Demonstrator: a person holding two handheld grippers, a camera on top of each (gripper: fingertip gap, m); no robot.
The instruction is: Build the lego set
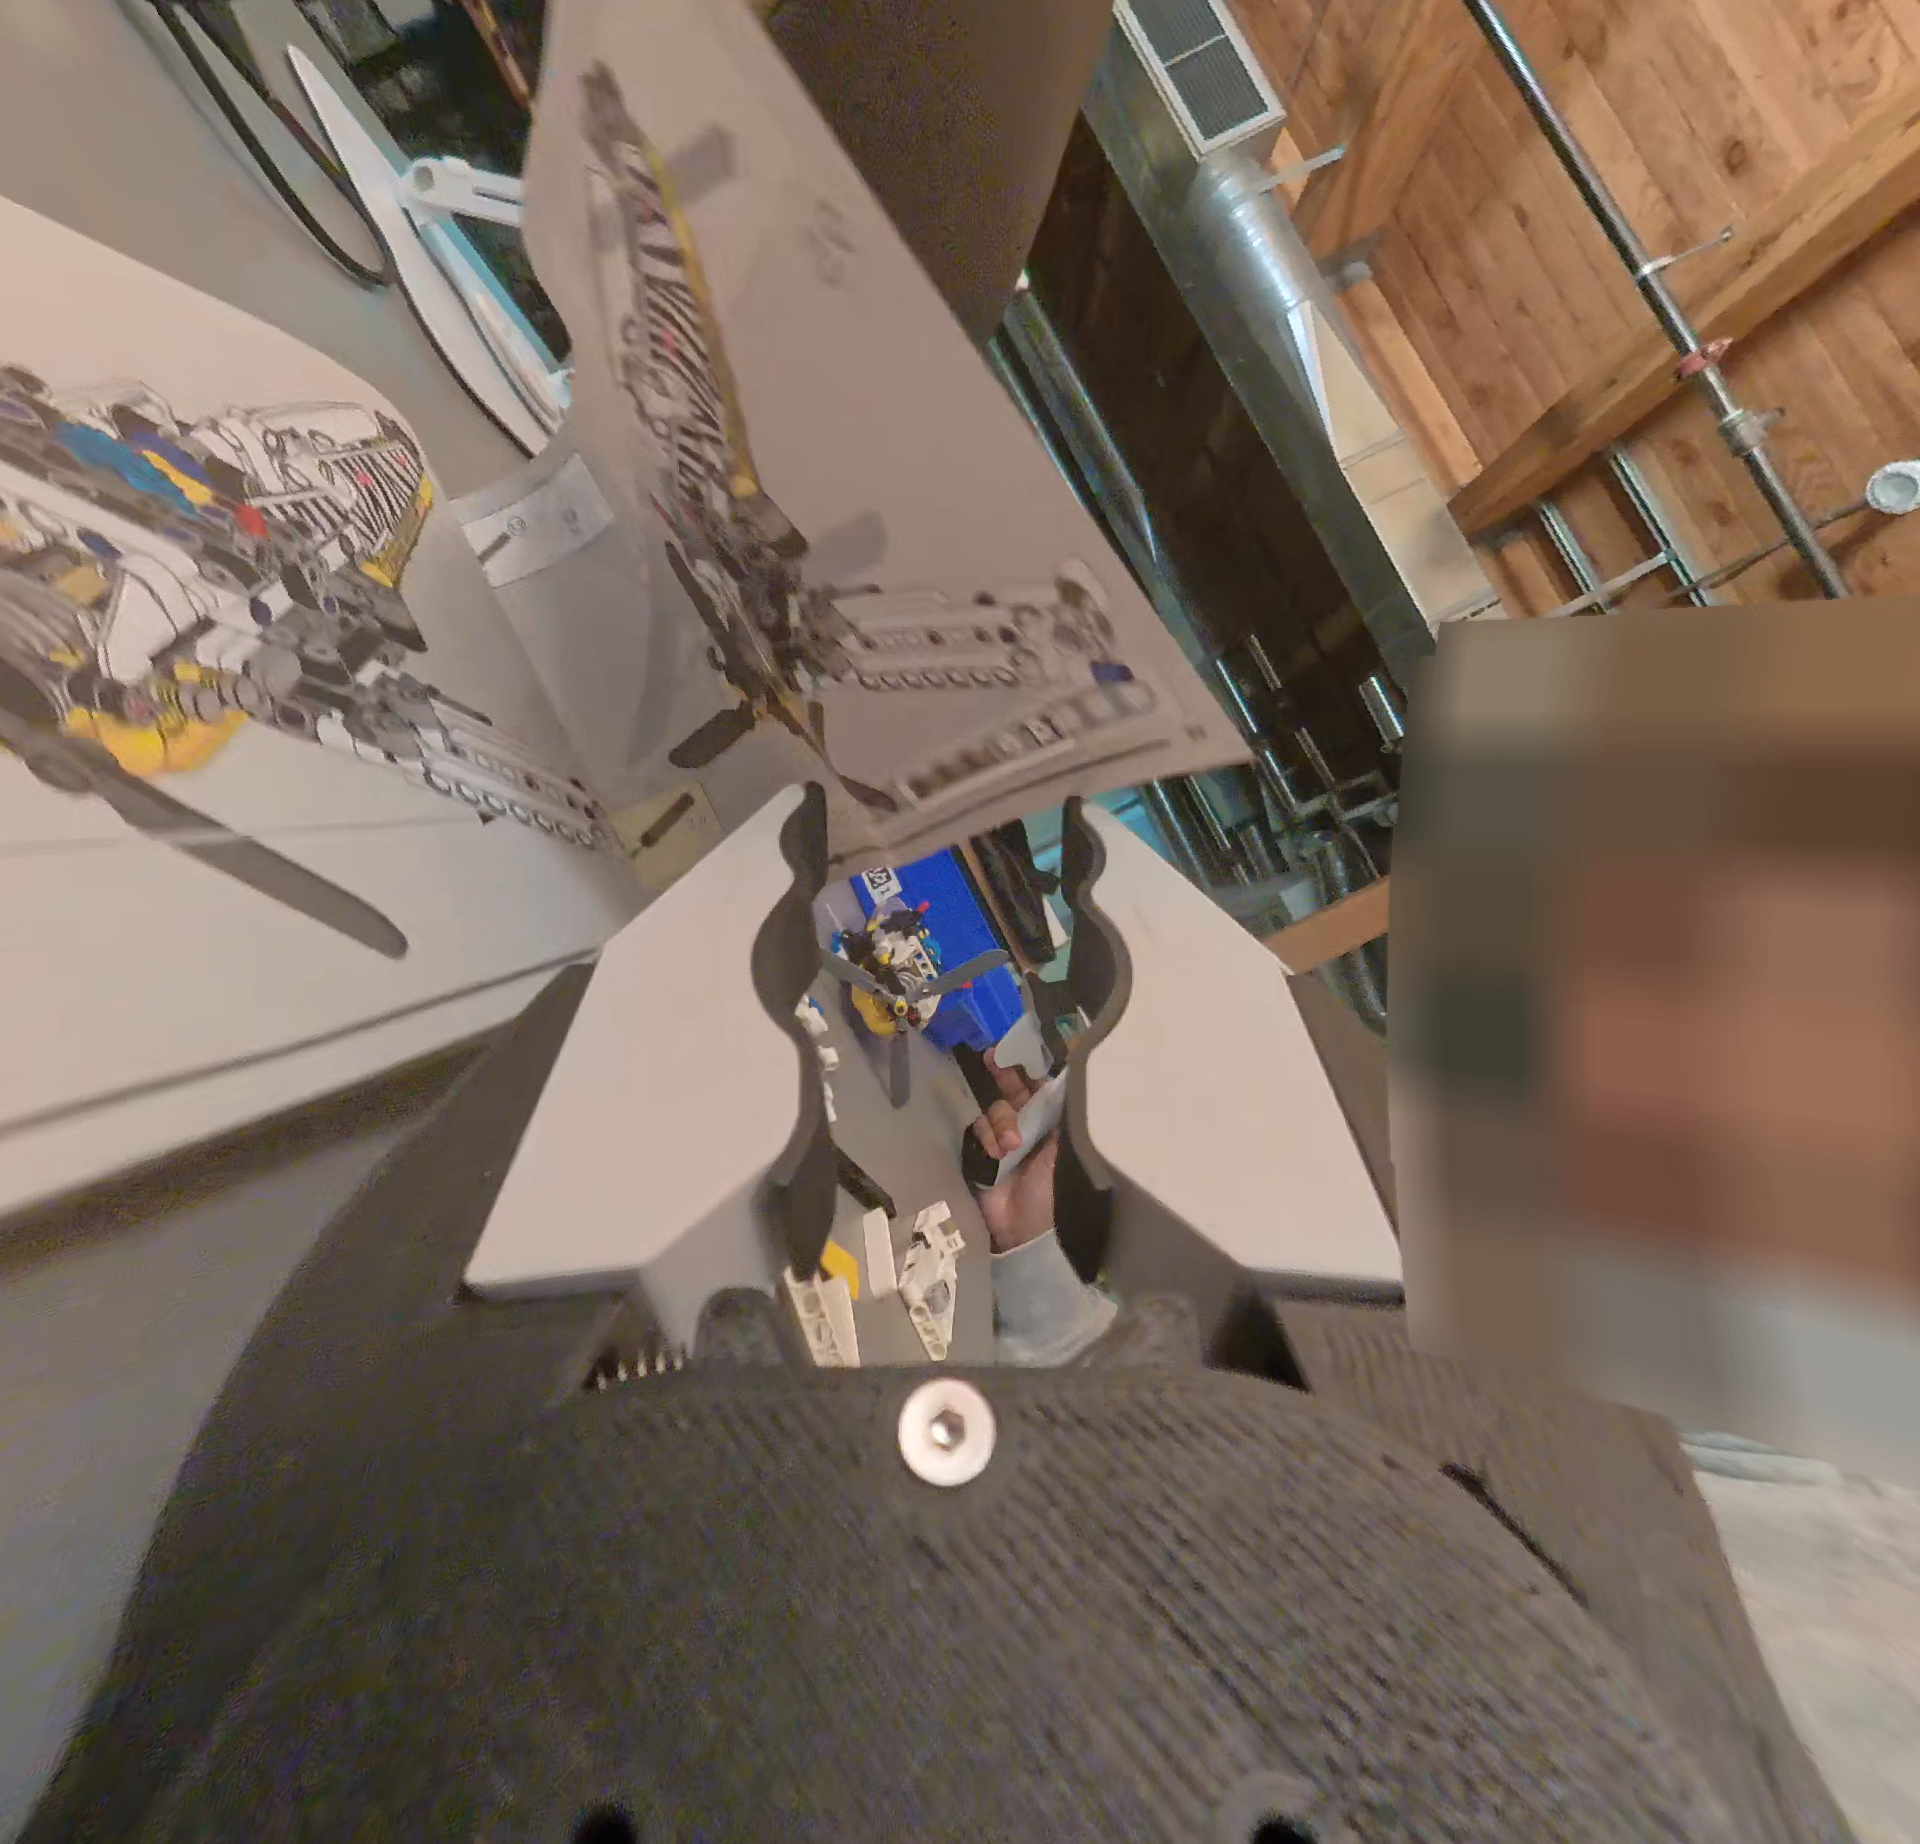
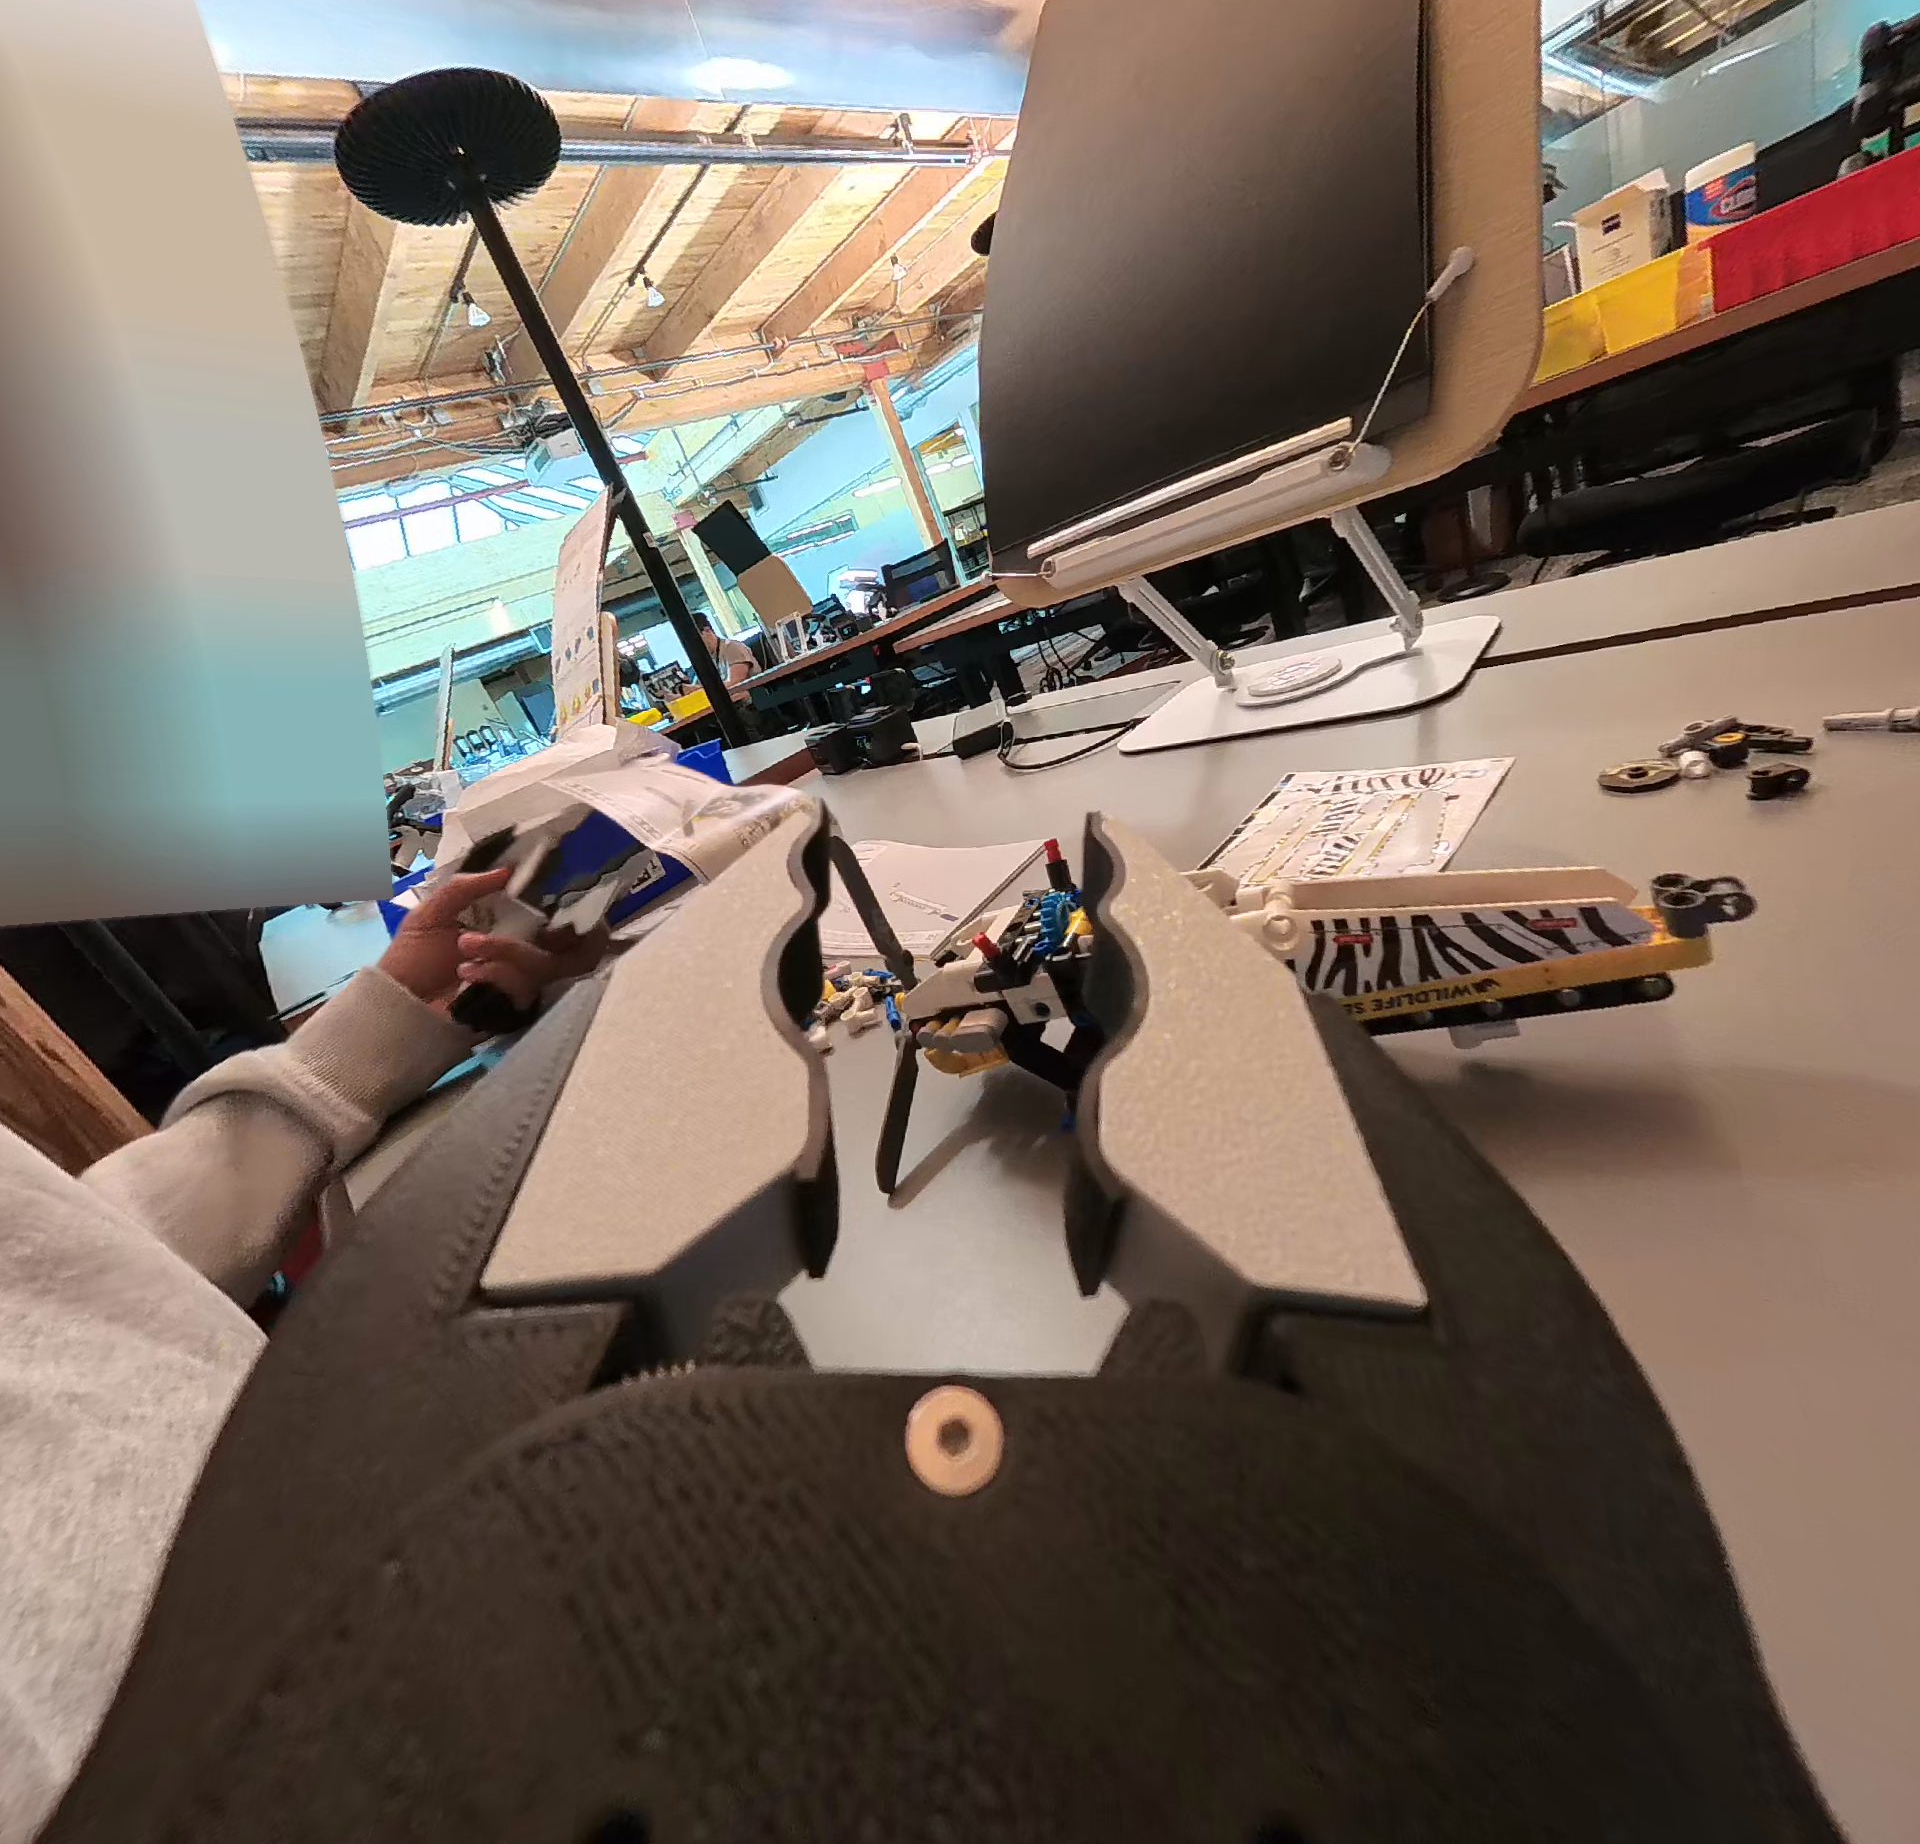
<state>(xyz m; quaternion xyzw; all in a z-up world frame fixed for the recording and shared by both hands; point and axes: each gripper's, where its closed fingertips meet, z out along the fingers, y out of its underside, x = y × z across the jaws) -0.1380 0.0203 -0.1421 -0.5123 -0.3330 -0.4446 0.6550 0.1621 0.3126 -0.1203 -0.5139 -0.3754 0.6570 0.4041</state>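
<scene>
The instruction booklet [image 1: 208, 714] fills the left wrist view, with one page [image 1: 790, 423] standing up just above my left gripper [image 1: 943, 820]. That gripper is open, and the page's lower edge runs past its fingertips. The Lego plane [image 2: 997, 973], white and yellow with a zebra-striped tail boom [image 2: 1455, 947] and a black propeller [image 2: 896, 1098], lies on the grey table [image 2: 1558, 1223]. My right gripper [image 2: 956, 830] is open with the plane's nose between its jaws. The plane also shows far off in the left wrist view [image 1: 894, 963]. The left gripper appears blurred in the right wrist view [image 2: 520, 890].
A book stand with a dark board [image 2: 1205, 236] stands behind the plane. A sticker sheet [image 2: 1361, 818] and loose dark pieces [image 2: 1714, 755] lie at right. A blue bin [image 2: 634, 875] and small parts [image 2: 857, 994] are at left. White pieces [image 1: 925, 1264] lie near me. Tip to tip, the grippers are about 45 centimetres apart.
</scene>
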